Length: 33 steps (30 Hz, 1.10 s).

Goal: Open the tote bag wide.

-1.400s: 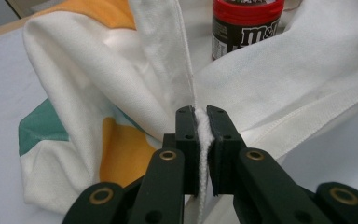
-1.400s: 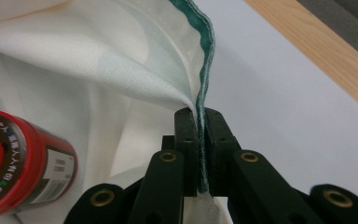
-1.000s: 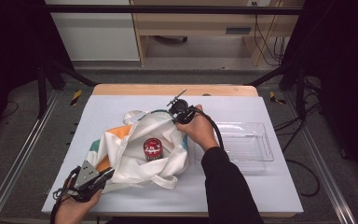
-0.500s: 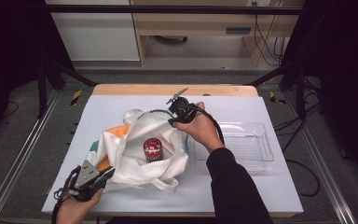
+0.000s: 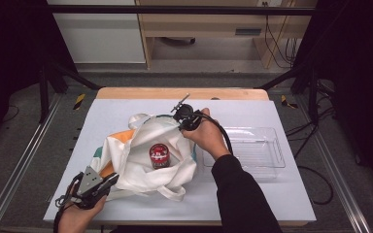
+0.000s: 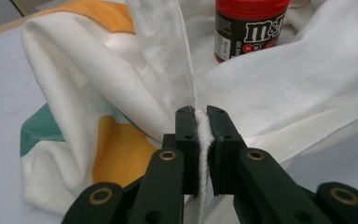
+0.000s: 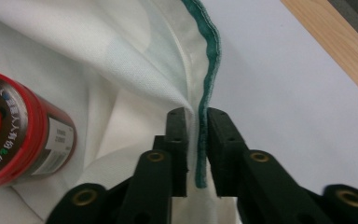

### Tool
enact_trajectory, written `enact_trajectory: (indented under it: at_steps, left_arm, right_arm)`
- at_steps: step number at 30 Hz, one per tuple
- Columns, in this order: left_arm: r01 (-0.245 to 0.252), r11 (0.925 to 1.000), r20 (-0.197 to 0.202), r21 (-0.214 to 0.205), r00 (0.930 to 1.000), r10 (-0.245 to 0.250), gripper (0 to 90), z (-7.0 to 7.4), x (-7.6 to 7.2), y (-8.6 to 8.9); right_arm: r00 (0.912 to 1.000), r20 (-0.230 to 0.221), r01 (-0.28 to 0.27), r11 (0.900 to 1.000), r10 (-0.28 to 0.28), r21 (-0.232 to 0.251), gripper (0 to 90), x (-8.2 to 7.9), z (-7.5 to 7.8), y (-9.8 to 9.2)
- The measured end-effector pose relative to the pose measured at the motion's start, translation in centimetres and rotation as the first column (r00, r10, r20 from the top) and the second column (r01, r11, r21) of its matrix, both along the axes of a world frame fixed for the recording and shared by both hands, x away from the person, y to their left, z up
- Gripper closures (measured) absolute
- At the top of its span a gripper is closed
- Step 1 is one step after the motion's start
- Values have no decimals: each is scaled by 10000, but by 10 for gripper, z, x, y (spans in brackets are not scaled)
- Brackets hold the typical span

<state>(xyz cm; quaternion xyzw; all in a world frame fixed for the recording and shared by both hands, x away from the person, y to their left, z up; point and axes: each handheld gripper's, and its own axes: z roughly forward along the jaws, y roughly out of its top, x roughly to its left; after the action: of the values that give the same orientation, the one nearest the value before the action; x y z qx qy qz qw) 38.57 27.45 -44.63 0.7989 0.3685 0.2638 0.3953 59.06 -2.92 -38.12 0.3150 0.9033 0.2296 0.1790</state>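
Item: cloth tote bag (image 5: 148, 155), white with orange and teal patches, lying slumped and crumpled at the middle of the white table (image 5: 126, 111), mouth spread open.

Contents: red candy jar (image 5: 159, 155), upright inside the open mouth, resting on the inner fabric.

Neighbouring: clear plastic tray (image 5: 252, 153), just to the right of the bag, apart from it.

Handling, judged: soft, limp, light; no stiffness of its own, folding and sagging wherever unsupported. Not fragile. Woven surface likely to grip well between pads, little slip expected. Jar rigid, smooth, prone to tip or roll if the fabric beneath is dragged.

Hold points: hemmed rim and straps, where the cloth is doubled and thickest. Opposite sides of the rim best for keeping the mouth open.

Left gripper (image 6: 198, 135): clenched on a thick white fold at the near-left edge of the bag, fabric pinched flat between the jaws.

Right gripper (image 7: 196, 140): jaws just closing, teal-stitched rim (image 7: 209, 60) at the far side standing between them; pads close against the hem, firm pressure not certain from the right gripper view.
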Motion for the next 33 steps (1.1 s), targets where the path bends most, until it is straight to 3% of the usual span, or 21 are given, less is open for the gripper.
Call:
enact_trajectory:
  at_steps: [8,11,12,15,17,23,27,33]
  left_arm:
    - [-110,9999,128,1,9999,110,836,2,-1,1]
    - [-247,9997,280,9,9993,247,837,5,-1,3]
    - [-283,9996,299,12,9992,283,837,6,-1,4]
    - [-333,9994,209,82,9992,331,838,6,-1,8]
    - [-391,9992,103,99,9992,390,839,6,-1,10]
    - [-272,9961,-259,841,9992,295,842,3,-3,5]
    - [-315,9956,-319,883,9989,344,842,3,-5,7]
    - [-317,9967,-282,747,9990,339,842,1,-5,7]
  right_arm:
    - [9996,-152,-237,9994,233,-235,868,-3,-4,-2]
    - [9994,89,-338,9992,340,-194,875,-3,-3,-2]
    - [9995,287,-88,10000,89,-30,877,-3,0,-5]
    - [9981,599,171,9997,-162,-147,878,0,0,-7]
    - [9984,548,173,9996,-161,-217,878,1,-1,-7]
    - [9993,143,340,9990,-336,-299,877,5,-10,-9]
    - [9991,-27,429,9991,-429,-22,877,7,-10,-13]
    - [9989,-50,463,9989,-463,-63,874,8,-12,-12]
